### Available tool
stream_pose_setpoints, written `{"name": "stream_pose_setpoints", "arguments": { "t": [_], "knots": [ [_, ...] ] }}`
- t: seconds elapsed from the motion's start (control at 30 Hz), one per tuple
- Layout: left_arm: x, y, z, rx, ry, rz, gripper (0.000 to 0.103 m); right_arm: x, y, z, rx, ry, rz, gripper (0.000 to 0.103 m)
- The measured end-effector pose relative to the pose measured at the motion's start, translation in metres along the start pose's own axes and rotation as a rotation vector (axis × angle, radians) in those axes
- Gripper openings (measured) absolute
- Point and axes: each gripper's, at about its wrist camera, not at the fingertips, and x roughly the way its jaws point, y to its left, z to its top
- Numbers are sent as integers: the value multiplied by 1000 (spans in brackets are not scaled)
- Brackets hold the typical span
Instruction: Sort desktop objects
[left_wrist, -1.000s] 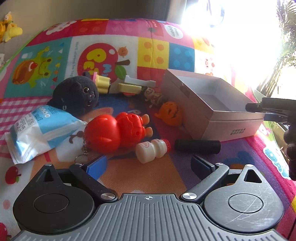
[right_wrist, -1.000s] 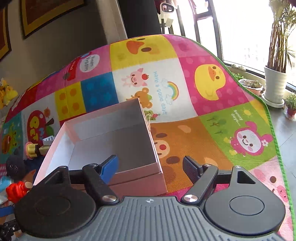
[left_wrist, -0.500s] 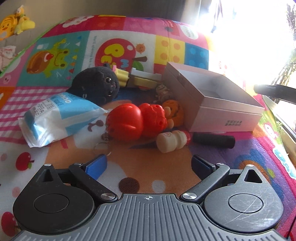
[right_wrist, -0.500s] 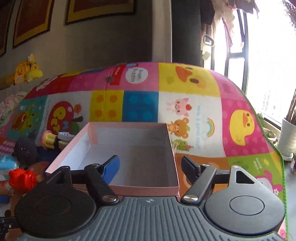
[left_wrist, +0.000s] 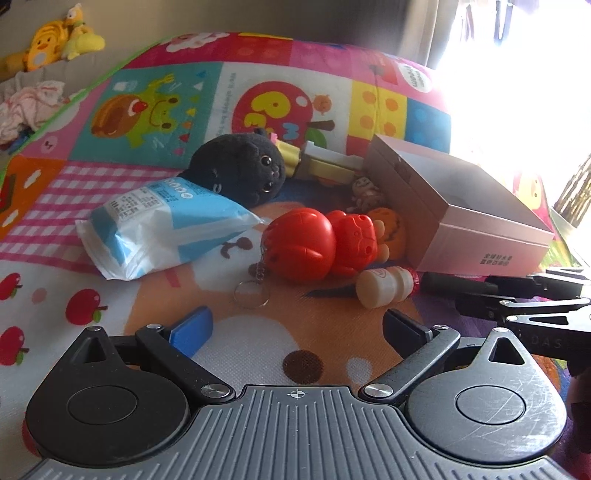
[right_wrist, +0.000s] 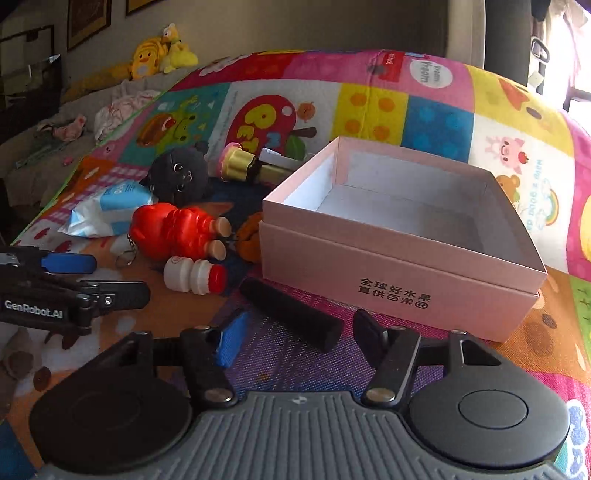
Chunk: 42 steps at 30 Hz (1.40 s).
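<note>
An open pink box stands empty on the colourful play mat. Left of it lies a pile: a red toy figure with a keyring, a small white bottle with a red cap, a black cylinder, an orange toy, a black plush, a blue-white packet and a yellow toy. My left gripper is open and empty, short of the keyring. My right gripper is open around the near end of the black cylinder.
The mat covers the whole surface. Yellow plush toys and crumpled clothes lie beyond its far left edge. A bright window is at the right. My left gripper's side shows in the right wrist view.
My right gripper has dropped from above the box and swung left to the black cylinder. My left gripper has pulled back and turned slightly left; both stay open.
</note>
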Motion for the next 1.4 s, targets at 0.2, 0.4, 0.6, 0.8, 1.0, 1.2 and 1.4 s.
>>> {"name": "stream_pose_setpoints", "arguments": {
  "t": [0.2, 0.4, 0.6, 0.8, 1.0, 1.2, 1.4],
  "knots": [
    [0, -1, 0, 8, 1, 4, 102, -12, -10, -5, -41, 39, 20, 29],
    [1, -6, 0, 22, 6, 12, 102, -20, -39, -11, -76, -4, -252, 34],
    [2, -37, 4, 71, -8, -33, 102, -40, -54, -24, 81, -15, -210, 72],
    [21, -75, 9, 165, 2, -53, 69, -54, -43, -36, 101, -51, -207, 91],
    [37, -75, 14, 160, 8, 10, 57, -52, -41, -34, 106, -52, -189, 100],
    [30, -57, 14, 173, 5, 50, 53, -49, -41, -34, 109, -33, -184, 103],
    [16, -32, 9, 164, 12, 77, 59, -44, -37, -34, 112, 14, -137, 103]
  ]
}}
